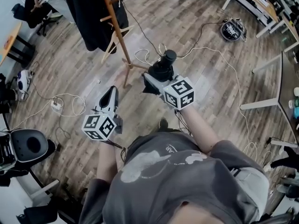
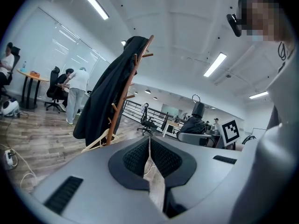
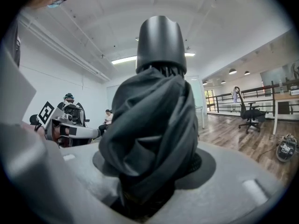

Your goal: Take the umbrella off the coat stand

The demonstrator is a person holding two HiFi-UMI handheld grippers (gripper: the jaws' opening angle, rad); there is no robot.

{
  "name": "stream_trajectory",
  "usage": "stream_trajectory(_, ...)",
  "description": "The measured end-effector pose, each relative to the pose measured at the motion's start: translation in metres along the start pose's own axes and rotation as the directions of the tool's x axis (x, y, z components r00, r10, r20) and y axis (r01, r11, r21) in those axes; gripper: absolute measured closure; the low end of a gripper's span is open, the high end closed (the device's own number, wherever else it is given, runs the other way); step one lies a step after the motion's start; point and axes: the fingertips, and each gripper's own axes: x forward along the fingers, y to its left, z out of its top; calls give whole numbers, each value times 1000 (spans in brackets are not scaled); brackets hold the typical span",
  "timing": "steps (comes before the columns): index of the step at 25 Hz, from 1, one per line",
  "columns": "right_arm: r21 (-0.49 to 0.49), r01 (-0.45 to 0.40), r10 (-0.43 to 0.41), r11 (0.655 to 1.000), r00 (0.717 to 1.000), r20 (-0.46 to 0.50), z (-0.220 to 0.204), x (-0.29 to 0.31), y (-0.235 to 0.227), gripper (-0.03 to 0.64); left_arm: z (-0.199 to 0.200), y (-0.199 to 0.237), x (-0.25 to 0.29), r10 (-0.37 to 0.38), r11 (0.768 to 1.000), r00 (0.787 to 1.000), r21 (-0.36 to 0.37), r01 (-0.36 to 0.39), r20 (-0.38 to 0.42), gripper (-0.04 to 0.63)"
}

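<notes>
Head view, looking steeply down on a wooden floor (image 1: pixel 196 101).

- Right tongs (image 1: pixel 156 78): clamped on the umbrella (image 1: pixel 164 64). It is folded, dark fabric twisted tight, with a smooth black cap at the far end. In the right gripper view the umbrella (image 3: pixel 154 120) fills the space between the two jaws, and the fabric bulges over both pads.
- Left tongs (image 1: pixel 110 96): jaws drawn together, nothing between them. In the left gripper view only a thin slit shows between the ribbed pads (image 2: pixel 135 157).
- Coat stand (image 1: pixel 119 36): wooden, at about 11 o'clock from the right tongs. A black coat (image 1: pixel 91 13) hangs on it. In the left gripper view the coat stand (image 2: pixel 122 101) is at 11 o'clock above the jaws, the coat draped down its left side.
- Umbrella position: off the pegs and carried in the air, at about 4 o'clock from the stand's foot (near it in the head view, not touching).
- Left tongs sit at 8 o'clock from the right tongs, well apart.
- White cables (image 1: pixel 219 55) trail over the floor; a power strip (image 1: pixel 57 105) lies at 9 o'clock from the left tongs.
</notes>
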Motion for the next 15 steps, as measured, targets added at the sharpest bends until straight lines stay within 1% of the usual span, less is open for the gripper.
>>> stream_trajectory(3, -36, 8, -8, 999, 1000, 1, 0, 0, 31, 348, -2, 10, -25, -14, 1000, 1000, -4, 14, 9, 589)
stream_trajectory(6, -26, 5, -5, 1000, 1000, 7, -1, -6, 60, 348, -8, 10, -50, -31, 999, 999, -7, 31, 8, 589)
stream_trajectory(10, -30, 22, -22, 999, 1000, 18, -3, -17, 93, 348, -13, 10, -82, -58, 998, 998, -2, 58, 5, 589)
stream_trajectory(15, -6, 23, -22, 1000, 1000, 19, -14, -27, 132, 348, -21, 19, -121, -62, 998, 998, -16, 62, 10, 589)
